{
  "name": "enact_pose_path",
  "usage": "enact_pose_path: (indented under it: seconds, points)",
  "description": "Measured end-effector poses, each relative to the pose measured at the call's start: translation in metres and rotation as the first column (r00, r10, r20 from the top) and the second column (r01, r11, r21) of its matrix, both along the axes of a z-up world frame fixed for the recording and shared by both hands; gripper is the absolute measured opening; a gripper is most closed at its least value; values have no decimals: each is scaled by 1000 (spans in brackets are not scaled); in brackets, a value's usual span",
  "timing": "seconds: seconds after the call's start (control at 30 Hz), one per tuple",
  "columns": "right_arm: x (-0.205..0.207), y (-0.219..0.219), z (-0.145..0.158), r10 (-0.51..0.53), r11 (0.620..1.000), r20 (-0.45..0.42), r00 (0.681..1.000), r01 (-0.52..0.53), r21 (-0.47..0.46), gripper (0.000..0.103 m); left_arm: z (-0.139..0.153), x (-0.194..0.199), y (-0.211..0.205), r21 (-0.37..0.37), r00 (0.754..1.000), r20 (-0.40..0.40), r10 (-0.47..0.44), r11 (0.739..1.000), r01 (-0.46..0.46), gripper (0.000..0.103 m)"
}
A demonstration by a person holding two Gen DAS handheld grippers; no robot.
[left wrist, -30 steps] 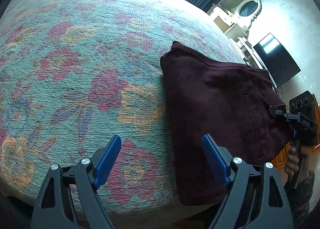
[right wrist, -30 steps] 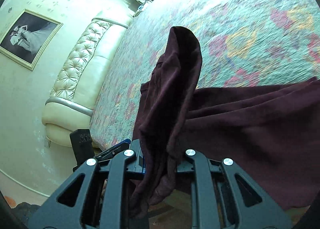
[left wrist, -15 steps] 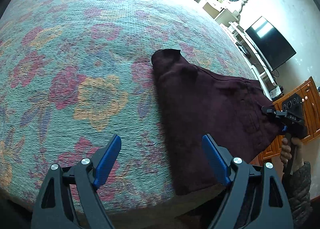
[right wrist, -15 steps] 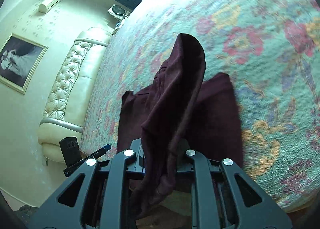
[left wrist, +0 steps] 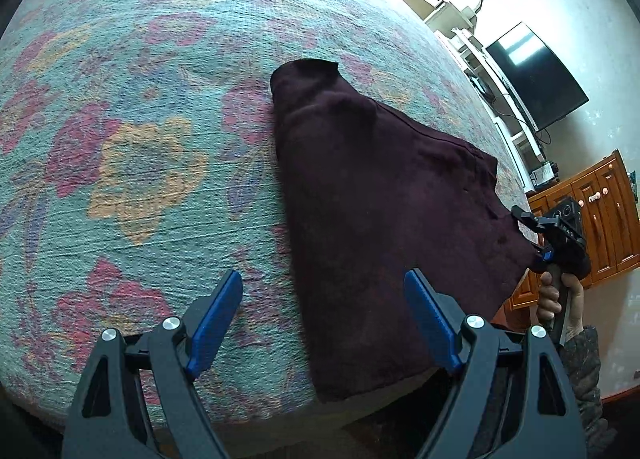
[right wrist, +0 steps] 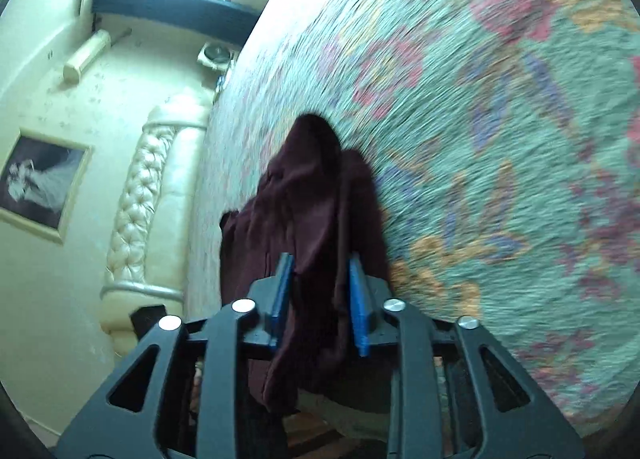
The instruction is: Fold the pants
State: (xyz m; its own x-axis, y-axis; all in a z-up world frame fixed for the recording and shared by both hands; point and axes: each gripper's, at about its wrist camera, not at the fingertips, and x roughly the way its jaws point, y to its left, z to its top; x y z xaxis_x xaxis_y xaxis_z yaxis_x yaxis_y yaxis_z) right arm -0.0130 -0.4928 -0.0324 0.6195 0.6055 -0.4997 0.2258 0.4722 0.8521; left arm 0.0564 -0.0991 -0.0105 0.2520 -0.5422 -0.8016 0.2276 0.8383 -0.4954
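Maroon pants (left wrist: pixel 384 219) lie folded at the floral bedspread (left wrist: pixel 132 107) edge; right gripper (right wrist: pixel 320 295) pinches a bunched corner; left gripper (left wrist: pixel 324 319) wide, empty; risk: one-sided pull drags the fold crooked or off the bed.

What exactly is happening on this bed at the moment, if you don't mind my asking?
A person is folding dark maroon pants on a bed with a floral bedspread, holding tongs in each hand. The right tongs grip a bunch of the fabric at the edge of the bed, with cloth hanging between the blue pads. The left tongs are open and hold nothing, poised above the near edge of the pants. The pants lie partly folded, one end hanging over the bed's edge.
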Motion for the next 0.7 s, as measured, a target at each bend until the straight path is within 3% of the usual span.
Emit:
enact_pose_path:
  seconds: [0.03, 0.23, 0.4, 0.7]
  points:
    - [-6, -6, 1, -20, 1000, -6, 1000, 20, -12, 66, -1, 0, 1, -7, 1000, -5, 2, 1000, -2, 82]
    - [-21, -6, -17, 22, 998, -41, 999, -20, 56, 69, -10, 4, 23, -118, 997, -72, 26, 992, -34, 82]
    - [-19, 5, -19, 32, 996, -21, 999, -30, 80, 73, -14, 4, 27, -155, 995, -95, 18, 987, -33, 85]
    - [4, 32, -14, 111, 990, -28, 993, -108, 95, 86, -26, 8, 16, -330, 979, -202, -18, 943, -51, 86]
